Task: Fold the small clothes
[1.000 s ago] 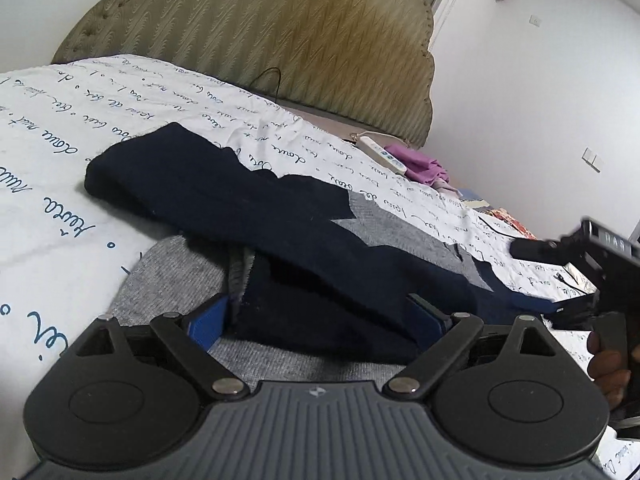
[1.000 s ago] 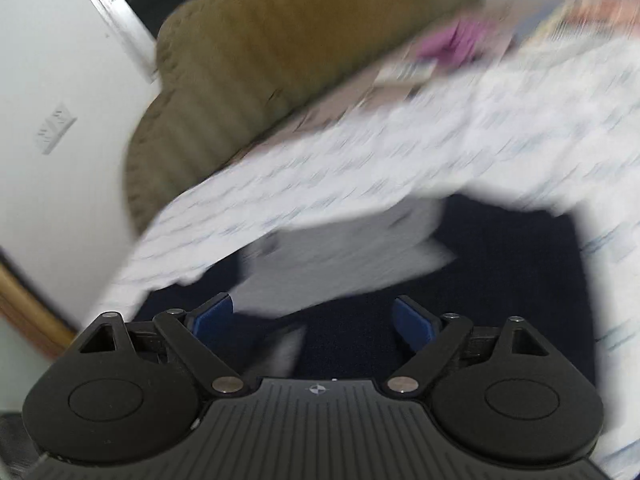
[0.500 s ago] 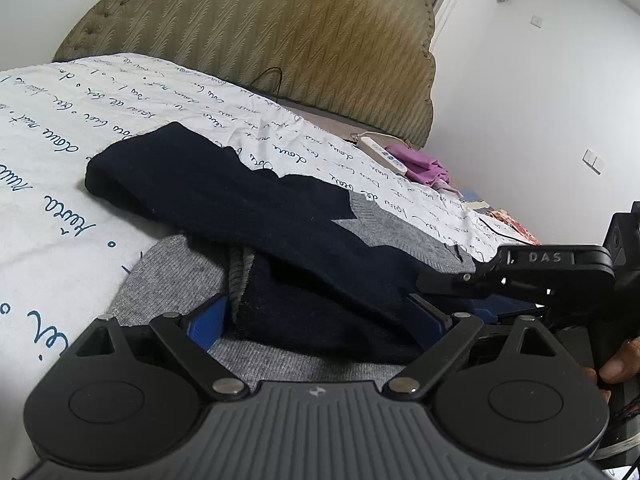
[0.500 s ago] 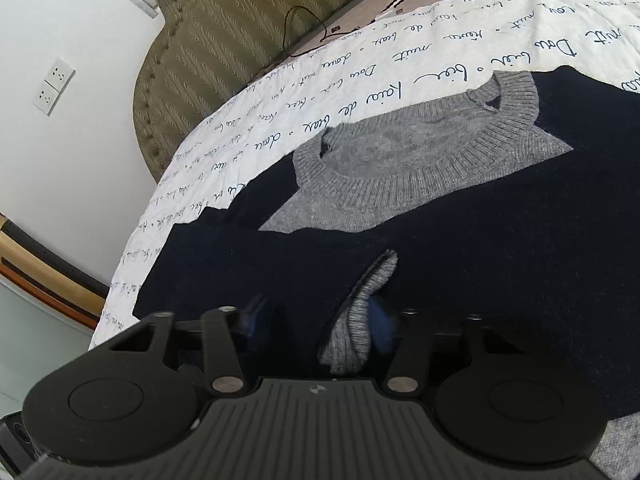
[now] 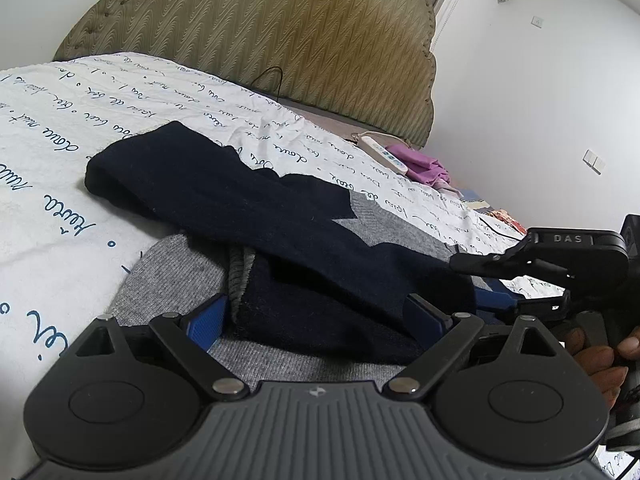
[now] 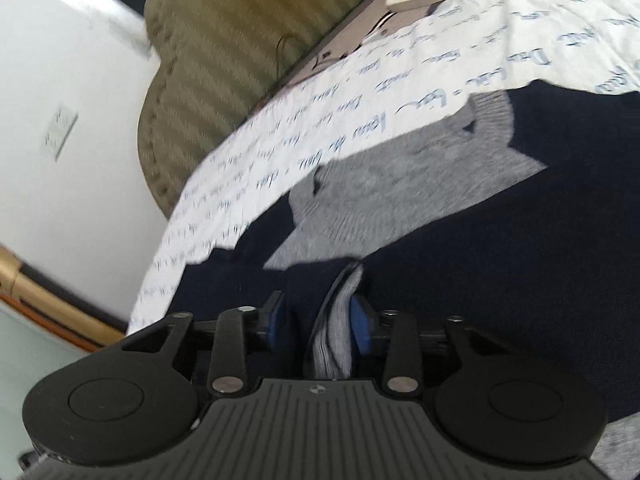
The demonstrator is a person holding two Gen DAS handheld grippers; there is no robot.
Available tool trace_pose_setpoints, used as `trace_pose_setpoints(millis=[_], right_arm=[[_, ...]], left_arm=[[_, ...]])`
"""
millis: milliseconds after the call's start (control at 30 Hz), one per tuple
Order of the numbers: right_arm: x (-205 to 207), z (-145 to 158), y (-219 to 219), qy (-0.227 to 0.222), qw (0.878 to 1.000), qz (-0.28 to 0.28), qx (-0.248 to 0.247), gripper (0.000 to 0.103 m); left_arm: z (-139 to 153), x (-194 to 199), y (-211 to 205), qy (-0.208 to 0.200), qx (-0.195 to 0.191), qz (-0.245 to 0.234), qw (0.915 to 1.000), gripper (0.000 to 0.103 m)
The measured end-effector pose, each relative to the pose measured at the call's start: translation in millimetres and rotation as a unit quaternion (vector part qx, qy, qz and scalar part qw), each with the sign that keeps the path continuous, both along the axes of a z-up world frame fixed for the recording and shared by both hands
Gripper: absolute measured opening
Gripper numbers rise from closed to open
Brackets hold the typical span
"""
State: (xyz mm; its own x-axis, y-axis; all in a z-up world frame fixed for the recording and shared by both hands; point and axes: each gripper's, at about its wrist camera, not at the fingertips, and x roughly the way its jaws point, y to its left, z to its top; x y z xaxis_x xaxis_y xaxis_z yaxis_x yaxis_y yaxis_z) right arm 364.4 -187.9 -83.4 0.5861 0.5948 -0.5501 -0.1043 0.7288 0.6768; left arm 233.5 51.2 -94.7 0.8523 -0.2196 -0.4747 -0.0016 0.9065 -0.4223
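Observation:
A navy and grey knit sweater lies on the white script-printed bed sheet, one navy sleeve folded across its body. My left gripper rests low over the hem, open wide, with a fold of navy fabric lying between its blue pads. My right gripper holds a bunch of sleeve with its grey cuff between its pads; its jaws are opening slightly. In the left wrist view the right gripper reaches in from the right onto the sweater, with a person's hand on its handle.
An olive padded headboard stands behind the bed. A white remote and a purple cloth lie near it. In the right wrist view a wall with a socket and a wooden frame edge are on the left.
The right gripper moved in from the right onto the sweater and narrowed from wide open onto the sleeve cuff. The left gripper and the sweater's body stayed still.

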Motion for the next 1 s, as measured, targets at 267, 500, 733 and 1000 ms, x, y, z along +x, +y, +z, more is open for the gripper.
trace_pose_setpoints(millis=[267, 500, 733, 1000], right_arm=[[3, -7, 1, 0.009, 1.0, -0.01, -0.013, 0.054], [3, -17, 20, 0.023, 0.999, 0.031, -0.012, 0.058], [-1, -6, 25, 0.002, 0.998, 0.041, -0.045, 0.018], [0, 61, -12, -0.074, 0.993, 0.03, -0.082, 0.017]], left_arm=[[0, 0, 0, 0.0, 0.0, 0.0, 1.0, 0.095], [0, 0, 0, 0.0, -0.001, 0.0, 1.0, 0.095], [0, 0, -1, 0.001, -0.001, 0.001, 1.0, 0.095], [0, 0, -1, 0.001, -0.002, 0.001, 1.0, 0.095]])
